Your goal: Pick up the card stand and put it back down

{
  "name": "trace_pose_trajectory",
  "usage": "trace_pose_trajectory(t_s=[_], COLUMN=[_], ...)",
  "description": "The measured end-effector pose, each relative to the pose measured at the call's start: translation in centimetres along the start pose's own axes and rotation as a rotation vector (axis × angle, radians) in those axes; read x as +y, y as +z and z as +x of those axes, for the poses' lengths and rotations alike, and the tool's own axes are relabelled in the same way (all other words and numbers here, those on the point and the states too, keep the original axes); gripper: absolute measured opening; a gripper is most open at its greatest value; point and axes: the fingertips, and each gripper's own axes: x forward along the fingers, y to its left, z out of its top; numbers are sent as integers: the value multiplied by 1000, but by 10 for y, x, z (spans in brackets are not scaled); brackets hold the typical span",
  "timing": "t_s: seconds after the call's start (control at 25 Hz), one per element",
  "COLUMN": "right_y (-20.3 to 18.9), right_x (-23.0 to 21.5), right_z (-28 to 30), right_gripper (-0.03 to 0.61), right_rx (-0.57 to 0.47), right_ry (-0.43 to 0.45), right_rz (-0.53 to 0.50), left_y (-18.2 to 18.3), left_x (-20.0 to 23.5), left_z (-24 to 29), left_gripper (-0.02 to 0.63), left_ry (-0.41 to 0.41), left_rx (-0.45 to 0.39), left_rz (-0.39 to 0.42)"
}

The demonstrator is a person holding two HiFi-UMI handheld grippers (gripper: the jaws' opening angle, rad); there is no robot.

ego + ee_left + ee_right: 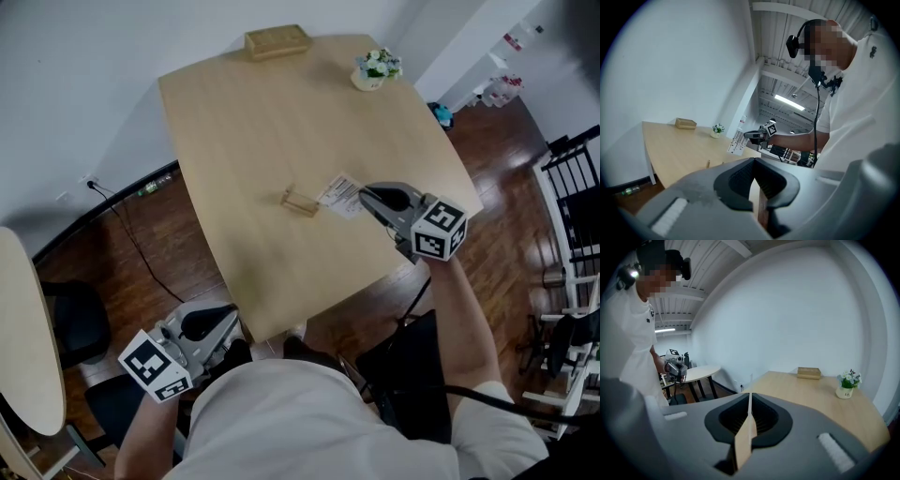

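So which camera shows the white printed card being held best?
The head view: the white printed card shows its face, held by the right gripper beside the small wooden stand. The left gripper view catches the card smaller and farther; the right gripper view sees only its thin edge.

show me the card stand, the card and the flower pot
card stand (pixel 300 201): head view, middle of the small wooden block.
card (pixel 339 194): head view, its printed face.
flower pot (pixel 367 82): head view, the pot's pale side, below the flowers.
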Motion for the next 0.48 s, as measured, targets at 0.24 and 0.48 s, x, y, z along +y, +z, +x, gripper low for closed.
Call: trace_pose_trajectory(t_s=[0.24,0.48], right_y=[0,-1], right_x=[29,65], right_z=[-34,-66], right_gripper=[20,20], right_rx=[3,2], right_ry=[-39,-78], right_rz=[0,-3], left_y=[0,8], left_x=[-5,-7], left_z=[2,11], left_gripper=[4,3], left_ry=[-54,-105], left_rx=[22,22], left_rz=[36,66])
